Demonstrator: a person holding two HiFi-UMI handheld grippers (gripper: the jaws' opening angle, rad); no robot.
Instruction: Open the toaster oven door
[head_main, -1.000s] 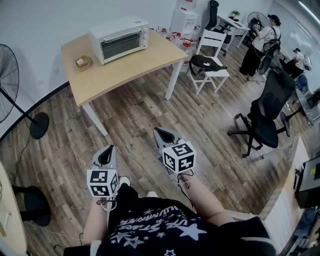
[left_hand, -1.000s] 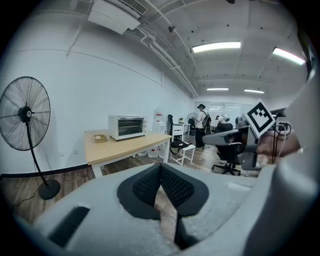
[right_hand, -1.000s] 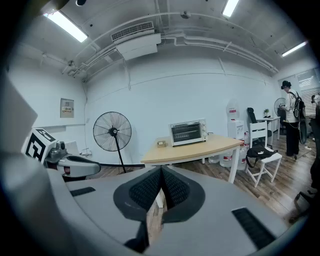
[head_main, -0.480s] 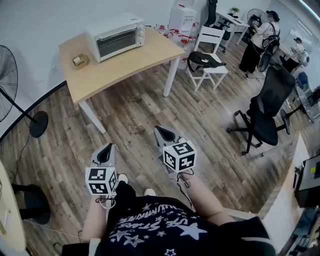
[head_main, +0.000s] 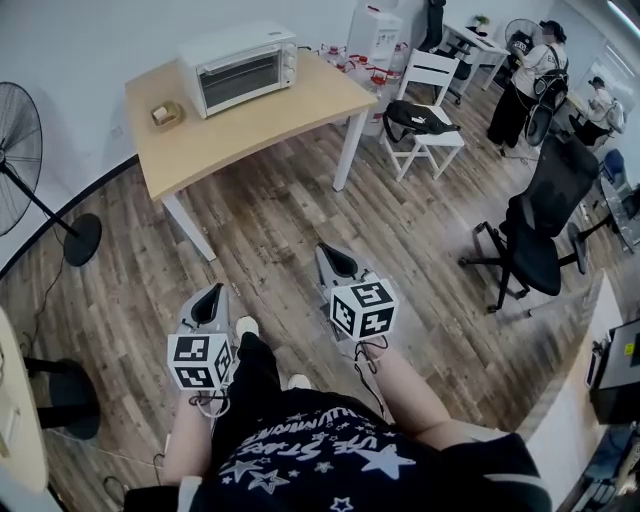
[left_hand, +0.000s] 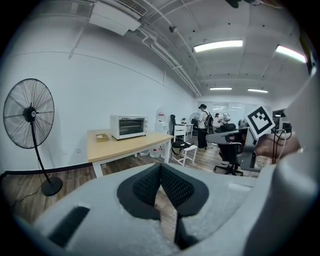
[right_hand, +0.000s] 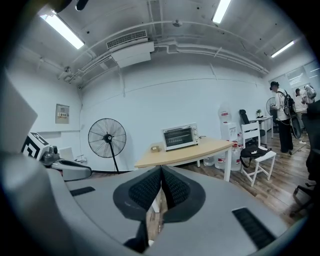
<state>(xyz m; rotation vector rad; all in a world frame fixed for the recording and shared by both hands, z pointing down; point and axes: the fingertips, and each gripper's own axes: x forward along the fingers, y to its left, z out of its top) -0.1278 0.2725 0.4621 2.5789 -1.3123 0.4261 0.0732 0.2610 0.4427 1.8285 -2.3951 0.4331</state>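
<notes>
A white toaster oven (head_main: 238, 65) stands at the back of a light wooden table (head_main: 260, 125), its glass door closed. It also shows far off as the toaster oven (left_hand: 129, 126) in the left gripper view and the toaster oven (right_hand: 180, 136) in the right gripper view. Both grippers hang low over the wood floor, well short of the table. My left gripper (head_main: 212, 298) is shut, pads together, nothing held. My right gripper (head_main: 335, 258) is shut too and empty.
A small tray (head_main: 164, 113) lies on the table left of the oven. A standing fan (head_main: 25, 160) is at left. A white chair (head_main: 426, 100) with a black bag, water jugs, a black office chair (head_main: 545, 225) and people stand to the right.
The view has shifted slightly as the person steps; the table and oven sit a little differently in the frame. Both grippers stay shut at the same height.
</notes>
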